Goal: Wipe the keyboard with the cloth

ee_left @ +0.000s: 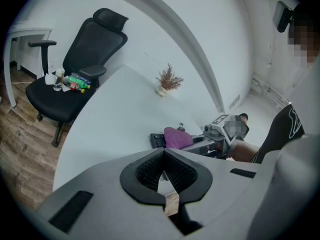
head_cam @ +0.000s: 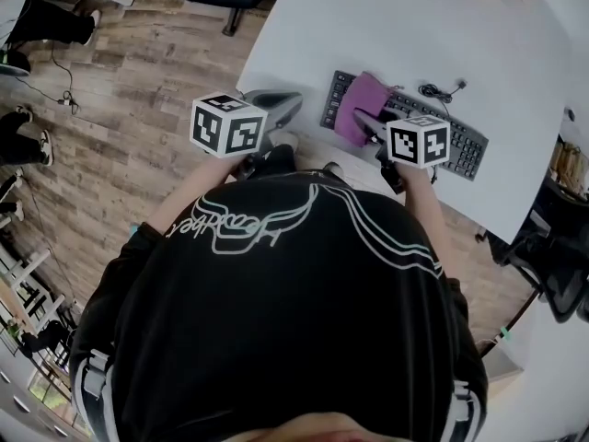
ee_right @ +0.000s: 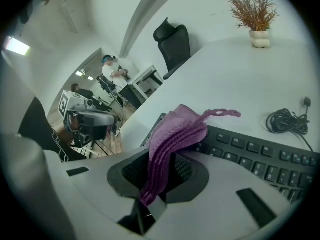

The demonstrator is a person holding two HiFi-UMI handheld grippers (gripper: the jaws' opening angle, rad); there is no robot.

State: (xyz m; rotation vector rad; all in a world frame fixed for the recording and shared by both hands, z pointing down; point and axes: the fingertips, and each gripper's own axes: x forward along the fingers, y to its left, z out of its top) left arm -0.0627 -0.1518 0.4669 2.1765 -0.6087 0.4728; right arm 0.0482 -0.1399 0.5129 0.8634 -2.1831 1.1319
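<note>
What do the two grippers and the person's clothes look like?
The left gripper and right gripper have light grey shells with black ribbed pads. Each carries a white cube with black square markers. The shirt is black with white line print.

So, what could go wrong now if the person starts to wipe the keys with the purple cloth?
1. The right tool pinches only a bunched fold of the cloth; dragged over the keyboard, it might slip out.
2. The left tool is shut on nothing and apart from the keyboard, so the keyboard may slide under the wiping.
3. The cloth's loose loop could catch on the coiled cable behind the keyboard.
</note>
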